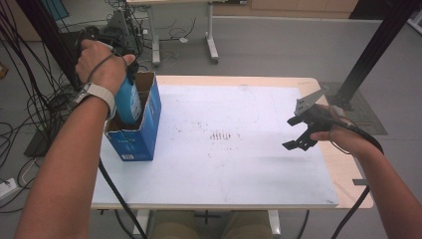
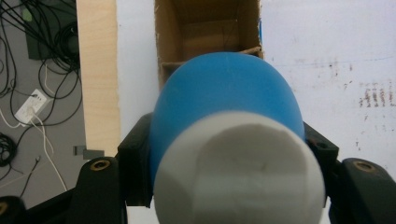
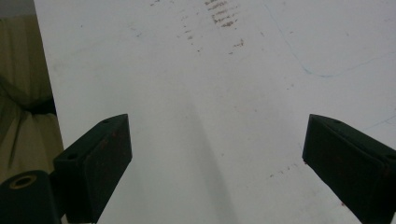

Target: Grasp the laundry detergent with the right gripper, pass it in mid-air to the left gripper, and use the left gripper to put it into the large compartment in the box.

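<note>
the left hand-held gripper (image 2: 227, 158) is clamped on a blue bottle (image 2: 227, 98) with a white cap (image 2: 239, 170), its black jaws pressing the bottle's two sides just below the cap. in the high view the bottle (image 1: 128, 102) stands partly inside the open top of a blue cardboard box (image 1: 142, 134), tilted a little, with the person's left hand (image 1: 99, 64) wrapped over the gripper above it, so the gripper itself is hidden there. the box sits at the left edge of the table (image 1: 239, 164), on its white sheet. from the left gripper view the box's brown inside (image 2: 205, 32) shows beyond the bottle, whose bulk covers the near part of the opening; whether the bottle's base touches the bottom i cannot tell.

the right hand-held gripper (image 1: 298, 133) hangs well apart over the right side of the table, jaws spread wide with nothing between them; its own view looks down on bare white sheet (image 3: 210, 93) with faint dark scuff marks (image 3: 224, 14). the right hand (image 1: 343, 137) covers much of its body.

beyond the table, cables (image 1: 30, 104) lie on the grey floor, and a black frame post (image 1: 378, 45) rises at the right.
</note>
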